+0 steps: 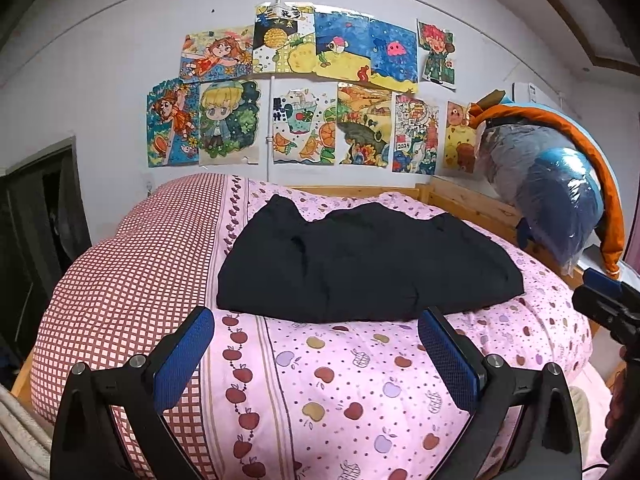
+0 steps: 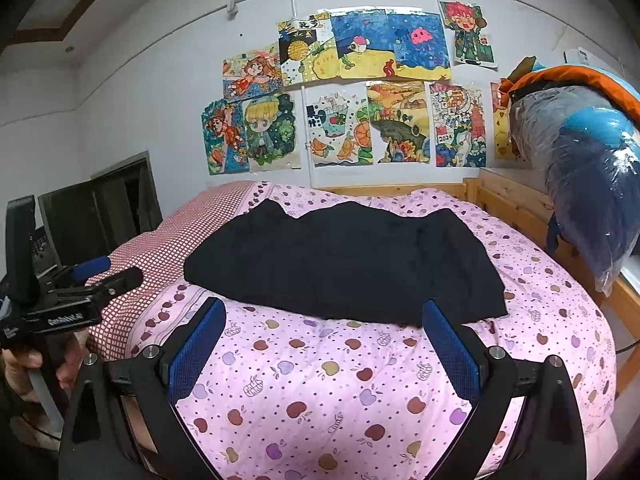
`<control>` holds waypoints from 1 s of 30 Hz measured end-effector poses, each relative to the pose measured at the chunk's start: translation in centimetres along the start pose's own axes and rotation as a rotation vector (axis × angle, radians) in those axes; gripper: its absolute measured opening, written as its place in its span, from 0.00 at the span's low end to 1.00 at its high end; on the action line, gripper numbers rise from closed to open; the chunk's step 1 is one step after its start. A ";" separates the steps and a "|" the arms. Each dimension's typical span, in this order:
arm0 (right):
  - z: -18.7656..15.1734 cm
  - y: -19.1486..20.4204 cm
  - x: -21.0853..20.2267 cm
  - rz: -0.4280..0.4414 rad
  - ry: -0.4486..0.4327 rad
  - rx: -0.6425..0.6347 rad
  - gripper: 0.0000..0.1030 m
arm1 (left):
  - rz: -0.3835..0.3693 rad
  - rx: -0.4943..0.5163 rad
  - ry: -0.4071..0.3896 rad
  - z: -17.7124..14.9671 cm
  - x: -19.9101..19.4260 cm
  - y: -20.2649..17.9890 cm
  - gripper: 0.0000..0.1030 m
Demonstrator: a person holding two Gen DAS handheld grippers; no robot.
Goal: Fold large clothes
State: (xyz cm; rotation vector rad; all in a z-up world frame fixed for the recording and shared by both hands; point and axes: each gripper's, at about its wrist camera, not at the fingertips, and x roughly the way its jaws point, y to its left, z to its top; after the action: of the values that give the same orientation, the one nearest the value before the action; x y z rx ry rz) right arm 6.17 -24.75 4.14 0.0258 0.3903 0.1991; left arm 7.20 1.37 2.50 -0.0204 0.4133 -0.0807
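Both the left tongs and the right tongs are held wide apart, empty, just short of the black garment, which is spread flat on the pink apple-print bedcover. A plastic-wrapped bundle is piled on the wooden bed rail at the right; drawings are taped to the wall behind

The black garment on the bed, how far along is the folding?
Done: the black garment lies spread on the pink quilt, roughly rectangular, possibly already folded once, though its layers are hard to tell. In hand: nothing; the left gripper and right gripper are both open, short of its near edge. Left: gripping it and folding it smaller.
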 end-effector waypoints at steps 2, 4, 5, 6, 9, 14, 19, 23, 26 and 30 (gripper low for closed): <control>-0.2 0.1 0.2 -0.003 0.003 -0.012 0.94 | 0.011 0.008 0.001 -0.5 0.3 0.0 1.00; -0.5 0.4 0.5 -0.010 0.007 -0.027 0.94 | 0.019 0.013 0.000 -0.9 0.5 0.0 1.00; -0.7 0.4 0.7 -0.015 0.011 -0.033 0.94 | 0.027 0.018 0.000 -1.2 0.6 0.0 1.00; -0.9 0.5 0.9 -0.018 0.015 -0.036 0.94 | 0.033 0.022 0.001 -1.4 0.7 0.0 1.00; -1.5 0.5 1.6 -0.032 0.033 -0.035 0.94 | 0.050 0.037 0.004 -2.1 0.9 0.1 1.00; -2.1 0.5 2.5 -0.047 0.054 -0.017 0.94 | 0.056 0.039 0.004 -2.7 1.2 0.2 1.00; -2.7 0.3 3.1 -0.055 0.072 -0.007 0.94 | 0.042 0.045 0.014 -3.1 1.7 0.2 1.00; -3.1 0.3 3.5 -0.058 0.081 -0.005 0.94 | 0.037 0.041 0.032 -3.3 2.1 0.4 1.00; -3.1 0.4 3.7 -0.052 0.084 -0.004 0.94 | 0.030 0.016 0.034 -3.2 2.1 0.8 1.00; -3.3 0.5 3.8 -0.043 0.086 -0.003 0.94 | 0.033 0.000 0.031 -3.1 2.2 1.1 1.00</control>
State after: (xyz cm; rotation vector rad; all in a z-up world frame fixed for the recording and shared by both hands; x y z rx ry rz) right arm 8.27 -23.58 -0.28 0.0056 0.4755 0.1588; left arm 8.02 2.27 -1.28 -0.0126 0.4441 -0.0489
